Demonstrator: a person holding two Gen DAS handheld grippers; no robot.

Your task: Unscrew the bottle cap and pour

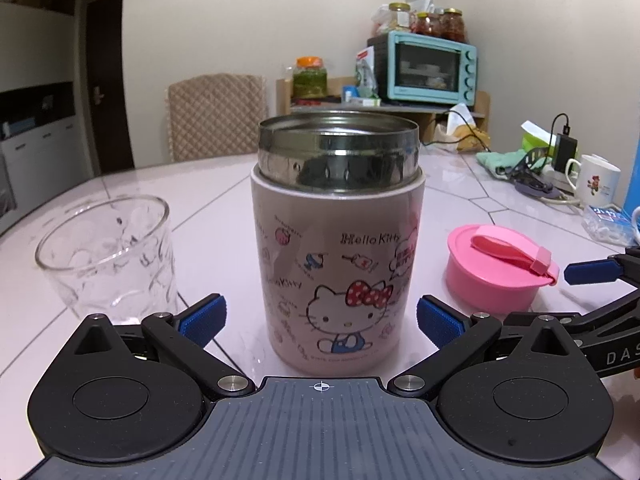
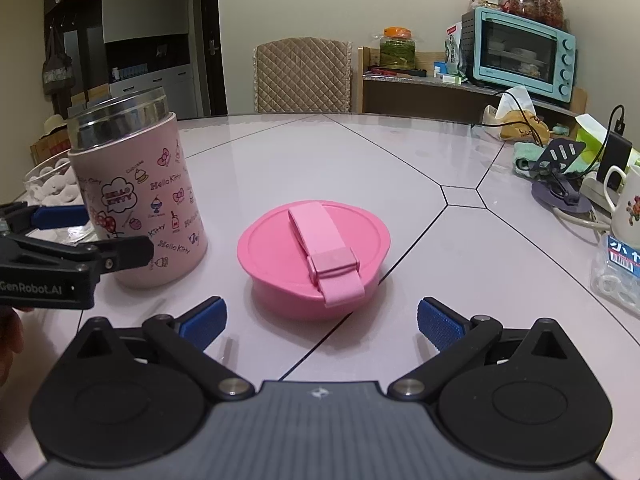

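Pink steel-rimmed Hello Kitty flask (image 1: 338, 240) upright on the pale tiled counter (image 1: 224, 216), lid off. Clear dimpled drinking glass (image 1: 108, 256) stands to its left. Round pink screw cap with strap (image 2: 314, 256) lies on the counter to its right, apart from it.

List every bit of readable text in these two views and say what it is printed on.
"Hello Kitty": repeated on the pink jar.
"HELLO KITTY": speech bubble on the jar.
"GenRobot.AI": side of the left gripper.
"DAS": cut-off letters on the right gripper.
Blue-labelled packet, white mug, oven badge: too small or blurred to read.
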